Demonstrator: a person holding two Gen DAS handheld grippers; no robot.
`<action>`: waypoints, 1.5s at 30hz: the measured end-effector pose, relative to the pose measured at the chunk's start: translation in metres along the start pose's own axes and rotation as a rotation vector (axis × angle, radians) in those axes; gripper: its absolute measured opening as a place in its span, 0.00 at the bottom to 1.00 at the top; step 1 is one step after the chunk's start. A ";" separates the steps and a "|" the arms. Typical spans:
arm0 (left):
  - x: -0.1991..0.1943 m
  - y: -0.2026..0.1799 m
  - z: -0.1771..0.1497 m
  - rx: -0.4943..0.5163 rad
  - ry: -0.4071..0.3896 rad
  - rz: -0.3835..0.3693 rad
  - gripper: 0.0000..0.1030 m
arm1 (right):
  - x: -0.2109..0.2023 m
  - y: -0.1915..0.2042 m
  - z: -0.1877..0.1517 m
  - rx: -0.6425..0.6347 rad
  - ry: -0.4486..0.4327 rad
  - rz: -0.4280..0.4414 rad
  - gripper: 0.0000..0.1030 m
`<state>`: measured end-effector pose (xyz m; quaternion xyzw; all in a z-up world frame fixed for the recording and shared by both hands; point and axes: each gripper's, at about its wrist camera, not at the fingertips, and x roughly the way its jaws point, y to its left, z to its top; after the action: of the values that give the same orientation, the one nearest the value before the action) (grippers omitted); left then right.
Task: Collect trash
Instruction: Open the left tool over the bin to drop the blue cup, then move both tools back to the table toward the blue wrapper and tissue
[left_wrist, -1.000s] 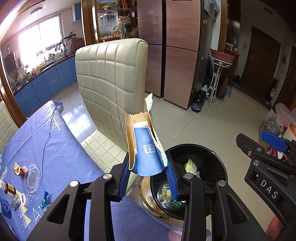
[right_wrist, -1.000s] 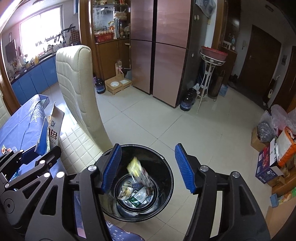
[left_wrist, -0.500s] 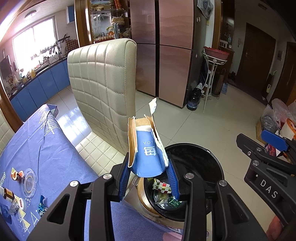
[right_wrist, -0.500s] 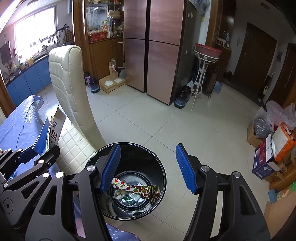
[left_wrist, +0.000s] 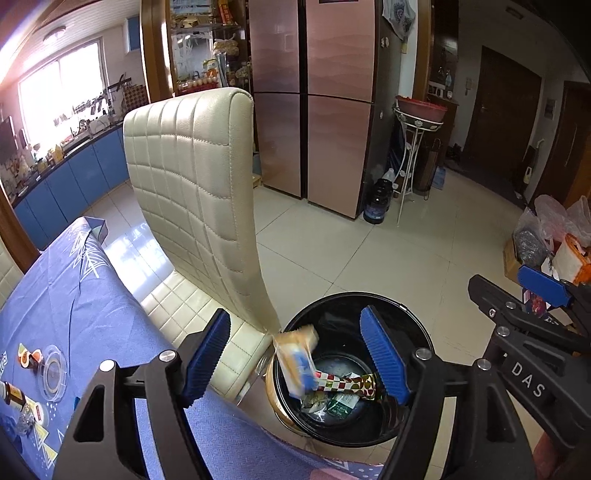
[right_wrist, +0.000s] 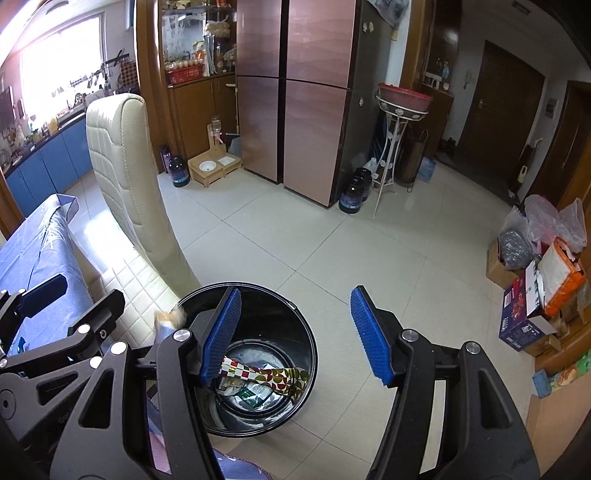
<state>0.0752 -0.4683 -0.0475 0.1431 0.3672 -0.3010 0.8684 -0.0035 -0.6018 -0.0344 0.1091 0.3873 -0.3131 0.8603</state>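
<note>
The left tool (left_wrist: 295, 354) gapes wide with nothing between its blue pads. A torn blue and tan carton (left_wrist: 297, 360), blurred, sits at the near rim of the black bin (left_wrist: 406, 306), above a checkered wrapper (left_wrist: 349, 382). The right tool (right_wrist: 295, 332) is spread wide too, holding nothing.

The right gripper (right_wrist: 295, 332), blue-padded jaws spread wide, hangs above a round black trash bin (right_wrist: 303, 321). A checkered wrapper (right_wrist: 258, 373) lies inside. At nine o'clock, a blurred carton (right_wrist: 168, 321) meets the bin's rim.
</note>
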 end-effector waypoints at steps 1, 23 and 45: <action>0.000 -0.001 0.000 0.003 0.002 0.006 0.69 | 0.000 0.000 0.000 0.001 0.002 0.000 0.62; -0.032 0.072 -0.034 -0.149 0.030 0.142 0.69 | -0.018 0.066 -0.013 -0.124 -0.009 0.126 0.62; -0.127 0.227 -0.130 -0.444 0.051 0.453 0.69 | -0.073 0.243 -0.068 -0.425 -0.009 0.426 0.62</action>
<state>0.0768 -0.1775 -0.0392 0.0357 0.4045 -0.0088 0.9138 0.0701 -0.3500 -0.0399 0.0039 0.4087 -0.0377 0.9119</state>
